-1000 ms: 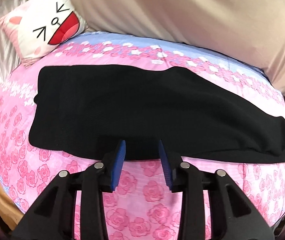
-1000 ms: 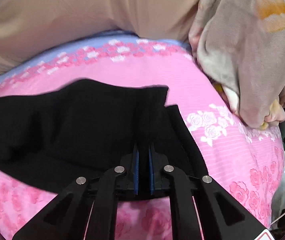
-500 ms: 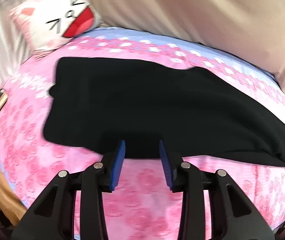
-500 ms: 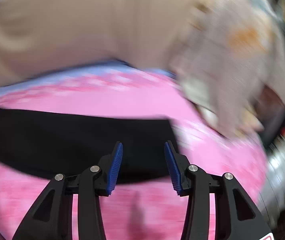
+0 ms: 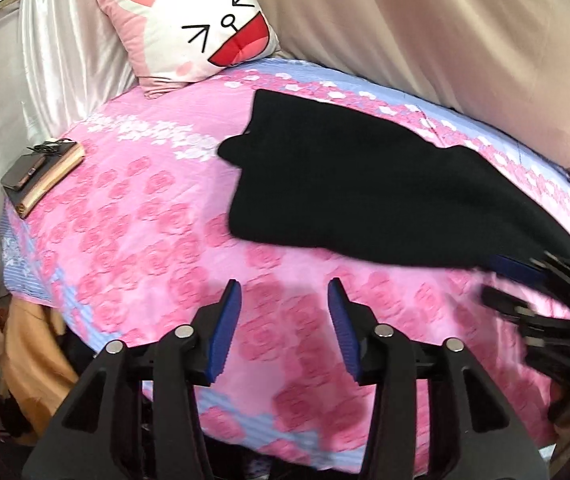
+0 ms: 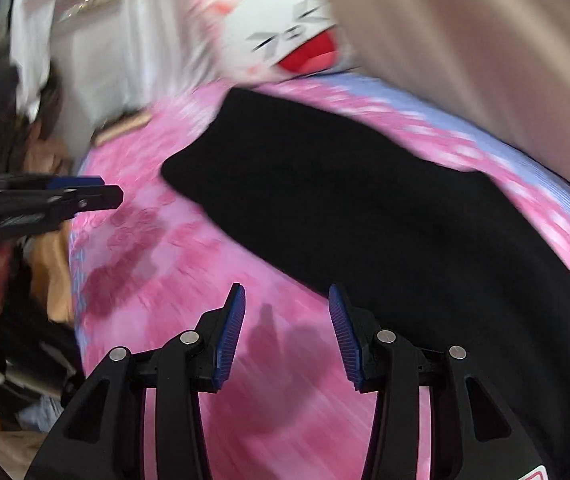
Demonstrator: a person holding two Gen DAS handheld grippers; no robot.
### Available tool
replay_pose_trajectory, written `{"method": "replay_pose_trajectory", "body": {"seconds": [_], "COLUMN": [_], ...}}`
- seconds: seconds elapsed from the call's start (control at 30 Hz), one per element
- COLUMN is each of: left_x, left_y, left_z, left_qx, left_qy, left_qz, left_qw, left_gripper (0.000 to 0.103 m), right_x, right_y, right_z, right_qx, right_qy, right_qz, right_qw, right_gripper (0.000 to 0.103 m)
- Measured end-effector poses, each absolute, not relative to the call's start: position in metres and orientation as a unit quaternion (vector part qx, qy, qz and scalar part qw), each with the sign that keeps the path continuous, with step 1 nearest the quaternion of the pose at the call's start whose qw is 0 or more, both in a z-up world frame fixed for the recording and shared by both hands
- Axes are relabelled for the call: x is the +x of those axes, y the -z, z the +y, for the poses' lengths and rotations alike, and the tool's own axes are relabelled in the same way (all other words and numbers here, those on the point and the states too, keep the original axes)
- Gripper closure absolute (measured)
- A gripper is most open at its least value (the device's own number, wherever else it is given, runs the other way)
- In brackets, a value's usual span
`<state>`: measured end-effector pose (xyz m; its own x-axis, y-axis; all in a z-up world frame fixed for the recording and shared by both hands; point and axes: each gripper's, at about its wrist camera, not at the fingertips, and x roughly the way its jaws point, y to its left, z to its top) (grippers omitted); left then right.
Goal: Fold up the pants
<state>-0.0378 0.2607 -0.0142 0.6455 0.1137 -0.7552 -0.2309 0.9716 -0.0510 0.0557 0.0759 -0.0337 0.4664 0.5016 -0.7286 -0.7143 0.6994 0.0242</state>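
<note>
The black pants [image 5: 365, 184] lie flat on the pink rose-print bedspread [image 5: 133, 216], folded lengthwise, with one end near the cat pillow. They also show in the blurred right wrist view [image 6: 385, 220]. My left gripper [image 5: 281, 320] is open and empty over bare bedspread, a little short of the pants' near edge. My right gripper [image 6: 285, 320] is open and empty, its right finger by the pants' near edge. It also shows blurred at the right of the left wrist view [image 5: 525, 280]. My left gripper shows at the left of the right wrist view [image 6: 85, 192].
A white cat-face pillow [image 5: 201, 28] leans at the head of the bed. A book with a phone on it [image 5: 41, 172] lies at the bed's left edge. Beige curtain [image 5: 445, 20] hangs behind. Clutter sits on the floor at left [image 6: 13, 360].
My right gripper let go of the pants' end, opened and swung left along the bed. My left gripper pulled back and to the left, away from the pants' edge.
</note>
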Motion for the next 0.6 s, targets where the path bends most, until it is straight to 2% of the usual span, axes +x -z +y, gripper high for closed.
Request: {"method": "replay_pose_trajectory", "body": {"seconds": [0.27, 0.3, 0.33, 0.37, 0.6], "left_x": [-0.052, -0.053, -0.054, -0.054, -0.052], "left_y": [0.027, 0.028, 0.029, 0.030, 0.034], "left_z": [0.284, 0.286, 0.289, 0.292, 0.307], "left_qx": [-0.065, -0.066, -0.067, -0.069, -0.076], "left_qy": [-0.086, -0.086, -0.085, -0.082, -0.071], "left_qz": [0.408, 0.408, 0.408, 0.407, 0.405], "left_qw": [0.906, 0.907, 0.907, 0.907, 0.908], "left_gripper": [0.057, 0.057, 0.057, 0.057, 0.057], "right_x": [0.077, 0.083, 0.089, 0.094, 0.127], "right_y": [0.060, 0.061, 0.060, 0.059, 0.017], "right_z": [0.191, 0.193, 0.196, 0.199, 0.220], "right_qx": [-0.216, -0.211, -0.200, -0.187, -0.104], "right_qy": [-0.359, -0.360, -0.363, -0.363, -0.342], "right_qz": [0.370, 0.375, 0.380, 0.386, 0.352], "right_qw": [0.829, 0.828, 0.827, 0.827, 0.865], "right_gripper": [0.061, 0.066, 0.087, 0.098, 0.099]}}
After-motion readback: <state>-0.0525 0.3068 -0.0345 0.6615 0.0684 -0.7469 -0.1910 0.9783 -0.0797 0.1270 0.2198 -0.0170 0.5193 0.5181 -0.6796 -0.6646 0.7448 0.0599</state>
